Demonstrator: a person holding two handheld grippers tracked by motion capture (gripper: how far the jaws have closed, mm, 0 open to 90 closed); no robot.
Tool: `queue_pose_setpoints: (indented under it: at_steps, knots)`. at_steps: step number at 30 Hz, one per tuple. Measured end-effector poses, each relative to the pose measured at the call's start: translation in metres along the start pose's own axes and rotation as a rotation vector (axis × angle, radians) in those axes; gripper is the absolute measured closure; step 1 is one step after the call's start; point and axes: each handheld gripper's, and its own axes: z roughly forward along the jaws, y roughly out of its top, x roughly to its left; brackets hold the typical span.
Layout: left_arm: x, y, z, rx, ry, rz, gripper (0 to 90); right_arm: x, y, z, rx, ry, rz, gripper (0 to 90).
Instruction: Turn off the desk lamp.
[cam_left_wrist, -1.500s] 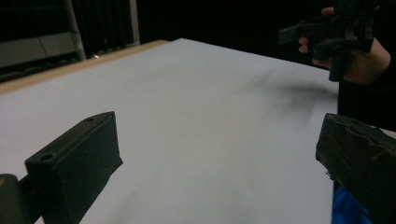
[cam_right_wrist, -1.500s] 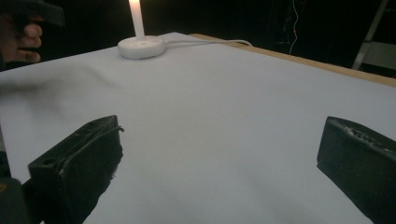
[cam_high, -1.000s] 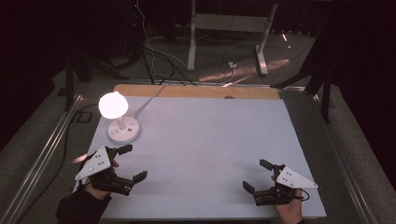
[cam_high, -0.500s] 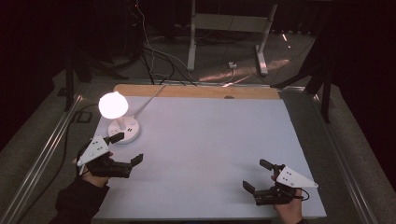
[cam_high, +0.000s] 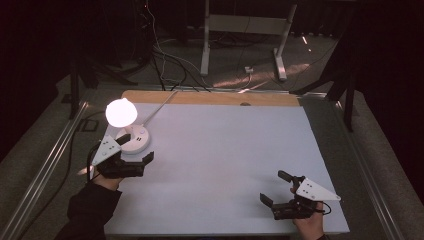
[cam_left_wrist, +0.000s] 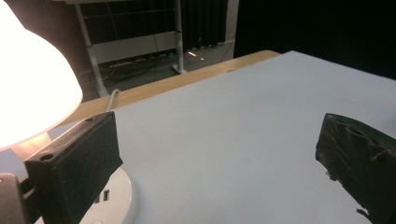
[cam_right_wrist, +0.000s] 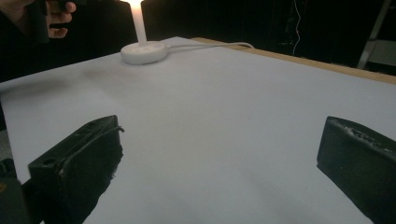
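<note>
We note the right gripper near the table's front edge, jaws spread wide, empty; farther, the left gripper, equally wide, one jaw just beside the lit lamp's white base.

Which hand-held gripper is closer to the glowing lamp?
Left. The left hand-held gripper is right beside the lamp, one jaw next to its round base. The right hand-held gripper is far across the white table, near its front right corner.

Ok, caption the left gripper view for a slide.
Open left claw beside the lit lamp, one jaw over its white base, above the pale table.
</note>
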Motion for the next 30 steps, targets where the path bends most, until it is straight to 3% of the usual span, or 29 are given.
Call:
queue_pose_setpoints:
  at_steps: [3, 6, 11, 19, 22, 30]
  knots:
    - [0.002, -0.004, 0.006, 0.013, 0.047, 0.016, 0.6, 0.0, 0.0, 0.0, -0.001, 0.003, 0.001, 0.0]
    - [0.005, -0.007, 0.01, 0.03, 0.072, 0.006, 0.5, 0.0, 0.0, 0.0, -0.002, 0.002, 0.003, 0.0]
    - [0.012, -0.013, 0.016, 0.041, 0.087, -0.043, 0.5, 0.0, 0.0, 0.0, -0.002, 0.004, 0.002, 0.0]
    - [0.022, -0.02, 0.022, 0.034, 0.148, -0.068, 0.5, -0.001, 0.0, 0.0, -0.004, 0.004, 0.001, 0.0]
    - [0.026, -0.023, 0.024, 0.033, 0.143, -0.11, 0.6, -0.001, 0.0, 0.0, -0.003, 0.005, 0.0, 0.0]
    - [0.039, -0.032, 0.028, 0.097, 0.195, -0.167, 1.2, -0.001, 0.0, -0.001, -0.004, 0.007, 0.004, 0.0]
